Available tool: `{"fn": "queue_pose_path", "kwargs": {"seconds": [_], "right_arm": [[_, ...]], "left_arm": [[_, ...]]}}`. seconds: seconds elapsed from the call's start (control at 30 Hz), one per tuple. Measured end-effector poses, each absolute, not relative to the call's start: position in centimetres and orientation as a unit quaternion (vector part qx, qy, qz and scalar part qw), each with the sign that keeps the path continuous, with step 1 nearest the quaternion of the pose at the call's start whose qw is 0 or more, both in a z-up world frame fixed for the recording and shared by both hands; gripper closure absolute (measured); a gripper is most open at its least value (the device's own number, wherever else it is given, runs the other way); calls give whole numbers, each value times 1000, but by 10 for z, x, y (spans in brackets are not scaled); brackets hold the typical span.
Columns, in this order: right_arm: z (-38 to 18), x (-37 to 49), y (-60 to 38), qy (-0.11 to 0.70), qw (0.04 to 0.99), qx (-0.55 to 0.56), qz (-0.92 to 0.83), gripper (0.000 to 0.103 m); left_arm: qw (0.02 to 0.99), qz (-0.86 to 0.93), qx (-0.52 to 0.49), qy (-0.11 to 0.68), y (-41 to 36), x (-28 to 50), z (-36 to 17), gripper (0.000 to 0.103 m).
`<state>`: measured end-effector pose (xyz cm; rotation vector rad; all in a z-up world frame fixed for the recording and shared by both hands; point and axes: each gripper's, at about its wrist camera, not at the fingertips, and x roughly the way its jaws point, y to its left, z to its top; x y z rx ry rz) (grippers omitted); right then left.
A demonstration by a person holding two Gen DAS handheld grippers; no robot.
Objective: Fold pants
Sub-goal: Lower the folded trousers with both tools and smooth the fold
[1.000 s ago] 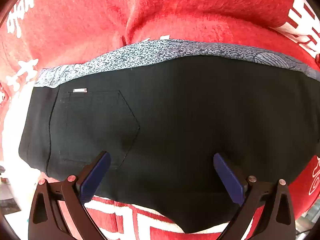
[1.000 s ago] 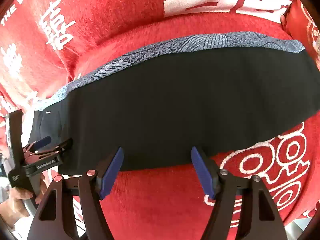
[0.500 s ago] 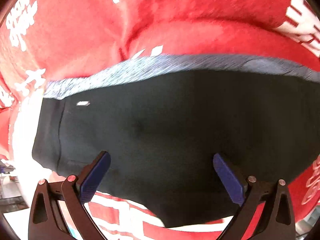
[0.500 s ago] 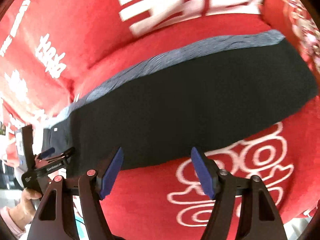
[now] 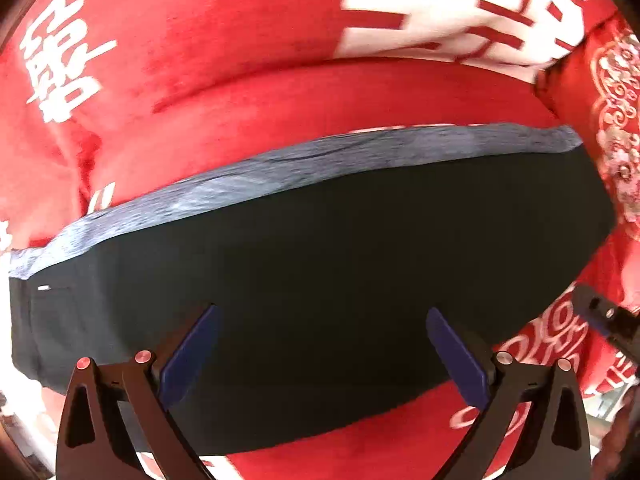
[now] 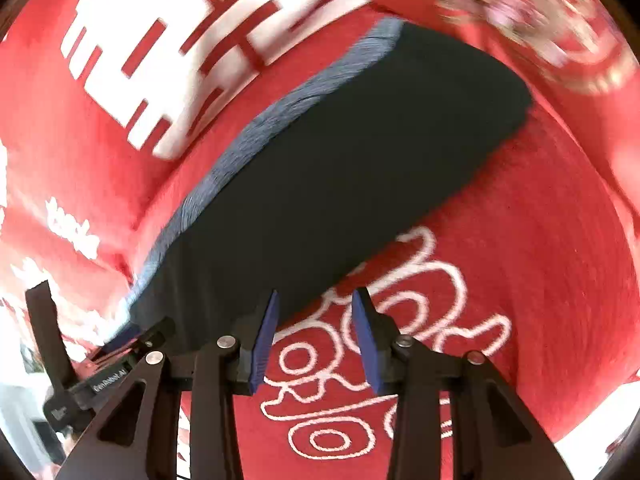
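Black pants lie folded lengthwise in a long strip on a red blanket, with a grey patterned layer along the far edge. My left gripper is open and empty, above the strip's near middle. In the right wrist view the pants run diagonally. My right gripper is partly closed and empty, at the strip's near edge over the blanket. The left gripper shows at the lower left there; the right gripper shows at the left view's right edge.
The red blanket has white characters and patterns and bulges in soft folds behind the pants. A red embroidered cushion lies by the strip's right end; it also shows in the right wrist view.
Both grippers have swung to the right along the strip, away from the pocket end. The right gripper's jaws have narrowed and it has turned, so the pants now run diagonally.
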<state>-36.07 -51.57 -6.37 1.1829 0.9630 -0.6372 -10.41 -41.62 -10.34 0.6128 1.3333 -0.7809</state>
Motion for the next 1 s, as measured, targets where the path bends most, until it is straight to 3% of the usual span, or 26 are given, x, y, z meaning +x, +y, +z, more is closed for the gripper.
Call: {"fn": "queue_pose_path", "kwargs": {"seconds": [0.2, 0.43, 1.0], "right_arm": [[-73, -398, -525, 370, 669, 573, -294, 50], [-87, -414, -537, 304, 664, 620, -286, 50], [-104, -414, -571, 187, 691, 638, -283, 48]], "left_arm": [[686, -346, 256, 586, -451, -118, -101, 0], [691, -312, 262, 597, -462, -127, -133, 0], [713, -324, 258, 566, -460, -154, -129, 0]]}}
